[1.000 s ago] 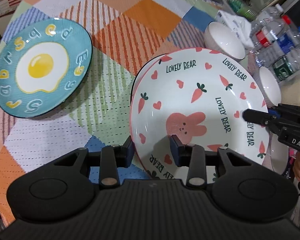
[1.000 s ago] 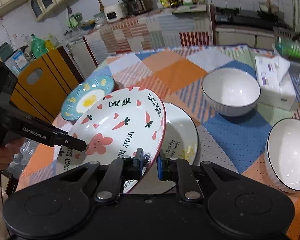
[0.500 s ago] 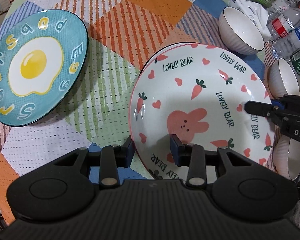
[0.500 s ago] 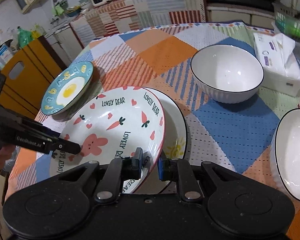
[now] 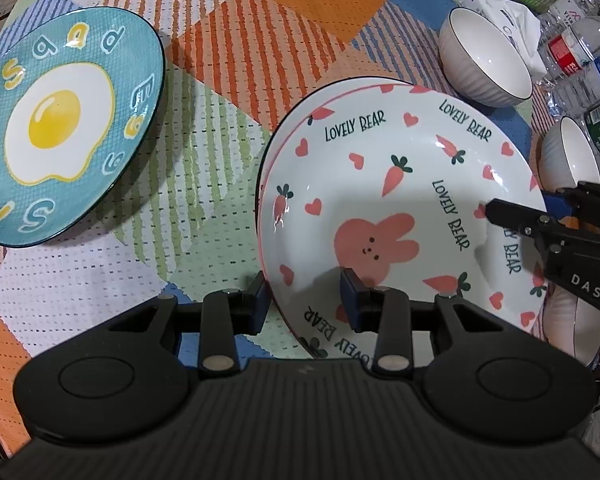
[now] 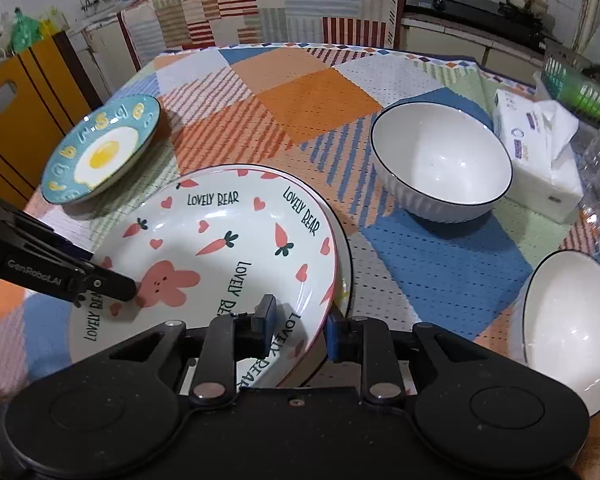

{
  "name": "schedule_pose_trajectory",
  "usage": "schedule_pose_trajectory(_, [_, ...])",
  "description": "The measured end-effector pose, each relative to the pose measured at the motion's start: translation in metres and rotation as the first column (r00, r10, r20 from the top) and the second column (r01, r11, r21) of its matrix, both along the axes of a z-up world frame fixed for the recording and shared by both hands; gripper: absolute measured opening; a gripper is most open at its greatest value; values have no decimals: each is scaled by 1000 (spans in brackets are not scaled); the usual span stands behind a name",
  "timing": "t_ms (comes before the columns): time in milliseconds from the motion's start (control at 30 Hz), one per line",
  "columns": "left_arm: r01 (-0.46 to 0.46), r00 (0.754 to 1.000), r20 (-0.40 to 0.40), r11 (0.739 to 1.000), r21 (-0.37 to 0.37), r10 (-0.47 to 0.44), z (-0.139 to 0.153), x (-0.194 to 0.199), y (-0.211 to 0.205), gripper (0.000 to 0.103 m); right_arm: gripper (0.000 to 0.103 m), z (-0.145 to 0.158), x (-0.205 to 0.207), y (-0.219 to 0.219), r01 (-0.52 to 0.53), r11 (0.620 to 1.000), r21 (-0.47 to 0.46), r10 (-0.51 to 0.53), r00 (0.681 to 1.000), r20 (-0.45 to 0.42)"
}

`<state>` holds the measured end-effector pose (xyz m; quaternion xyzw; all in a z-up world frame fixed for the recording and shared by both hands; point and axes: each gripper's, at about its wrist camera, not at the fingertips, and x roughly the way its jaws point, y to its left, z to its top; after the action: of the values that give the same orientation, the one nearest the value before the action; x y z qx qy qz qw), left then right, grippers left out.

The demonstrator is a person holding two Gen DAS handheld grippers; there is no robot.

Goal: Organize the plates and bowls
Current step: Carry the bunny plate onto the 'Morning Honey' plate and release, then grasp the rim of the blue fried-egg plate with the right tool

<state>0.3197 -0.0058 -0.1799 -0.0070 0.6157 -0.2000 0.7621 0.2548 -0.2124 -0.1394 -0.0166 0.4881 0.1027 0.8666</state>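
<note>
Two plates stacked mid-bench: rabbit plate (image 6: 220, 248) nested on white plate (image 6: 342, 240). Left gripper (image 5: 302, 300) and right gripper (image 6: 300, 326) straddle its rim, fingers apart, right's just widening. Egg plate (image 5: 60, 128) left; bowls (image 6: 440, 164) right.

Overhead indoor light is flooding both views evenly, bright and sharp. Glare is glinting off the glossy white rabbit-and-carrot ceramic plate (image 5: 400, 208) and the white ribbed ceramic bowl (image 6: 440, 160). Fisheye is bending edges; corners are vignetting dark.
</note>
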Motion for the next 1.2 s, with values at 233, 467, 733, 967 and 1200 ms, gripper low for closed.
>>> schedule_pose_trajectory(233, [13, 1000, 25, 1000, 27, -14, 2, -4, -4, 36, 35, -3, 2, 11, 2, 995, -101, -2, 1000, 4])
schedule_pose_trajectory(467, [30, 999, 37, 999, 43, -32, 16, -9, -4, 36, 35, -11, 2, 32, -4, 964, -265, 3, 1000, -4])
schedule_pose_trajectory(733, [39, 989, 139, 997, 65, -48, 61, -33, 9, 36, 34, 11, -14, 25, 49, 989, -141, -39, 997, 73])
schedule_pose_trajectory(967, [56, 986, 152, 996, 76, -67, 88, -60, 28, 36, 34, 61, -34, 30, 7, 999, 46, -12, 993, 115])
schedule_pose_trajectory(1200, [43, 987, 153, 997, 64, -53, 107, -76, 52, 38, 35, 99, -44, 54, -125, 989, 78, 113, 984, 137])
